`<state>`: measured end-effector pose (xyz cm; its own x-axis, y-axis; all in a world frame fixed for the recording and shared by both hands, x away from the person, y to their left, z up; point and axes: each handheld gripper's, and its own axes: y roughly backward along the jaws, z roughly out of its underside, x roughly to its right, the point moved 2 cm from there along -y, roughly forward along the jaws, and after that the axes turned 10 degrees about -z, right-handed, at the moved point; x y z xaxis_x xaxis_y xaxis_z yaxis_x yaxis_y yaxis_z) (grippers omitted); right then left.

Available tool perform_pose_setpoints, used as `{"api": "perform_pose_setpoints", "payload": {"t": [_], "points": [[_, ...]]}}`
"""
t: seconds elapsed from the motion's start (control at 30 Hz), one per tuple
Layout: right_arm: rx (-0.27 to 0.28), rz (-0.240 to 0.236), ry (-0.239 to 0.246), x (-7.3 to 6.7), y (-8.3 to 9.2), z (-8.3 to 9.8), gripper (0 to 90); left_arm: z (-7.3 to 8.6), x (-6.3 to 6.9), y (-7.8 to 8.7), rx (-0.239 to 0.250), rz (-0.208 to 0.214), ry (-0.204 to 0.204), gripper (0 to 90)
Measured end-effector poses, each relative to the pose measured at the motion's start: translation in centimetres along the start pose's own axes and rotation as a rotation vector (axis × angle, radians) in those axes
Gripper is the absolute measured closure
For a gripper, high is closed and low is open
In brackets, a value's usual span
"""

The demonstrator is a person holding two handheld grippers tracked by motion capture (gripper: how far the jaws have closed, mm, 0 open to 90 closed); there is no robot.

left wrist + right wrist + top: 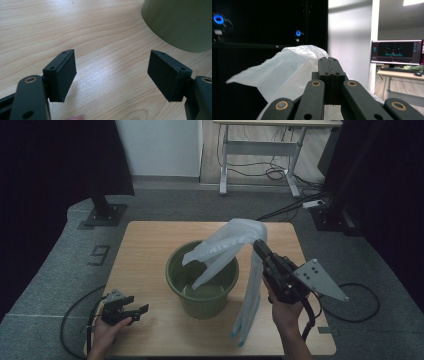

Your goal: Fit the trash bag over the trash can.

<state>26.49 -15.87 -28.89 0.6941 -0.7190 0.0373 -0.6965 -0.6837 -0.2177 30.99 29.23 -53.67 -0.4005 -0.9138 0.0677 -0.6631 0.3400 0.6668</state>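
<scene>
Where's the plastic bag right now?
In the high view the plastic bag hangs from the shut right gripper, right of centre; one end drapes over the green bucket, the other falls to the table.

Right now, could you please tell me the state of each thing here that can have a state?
plastic bag: lifted, draped over the bucket's rim, one part hanging down beside the bucket.
green bucket: upright on the table, open at the top.
right gripper: shut on the plastic bag, raised above the table.
left gripper: open, nothing between its jaws, low over the table.
</scene>
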Motion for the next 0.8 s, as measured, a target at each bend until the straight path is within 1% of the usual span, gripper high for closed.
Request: {"api": "perform_pose_setpoints", "payload": {"t": [0.4, 0.63, 0.8], "points": [[-0.126, -0.027, -0.023, -0.7, -1.5, 5.4, 89.2, 0.2, 0.0, -0.4, -0.031, -0.001, -0.005, 22.9], [-0.196, -0.024, -0.038, -0.5, -2.3, 8.1, 89.1, 0.3, -0.1, -0.5, -0.036, -0.001, -0.003, 22.9], [-0.239, -0.006, -0.017, -0.5, -2.6, 9.7, 89.1, 0.3, -0.1, -0.5, -0.035, -0.002, -0.003, 22.9]]}}
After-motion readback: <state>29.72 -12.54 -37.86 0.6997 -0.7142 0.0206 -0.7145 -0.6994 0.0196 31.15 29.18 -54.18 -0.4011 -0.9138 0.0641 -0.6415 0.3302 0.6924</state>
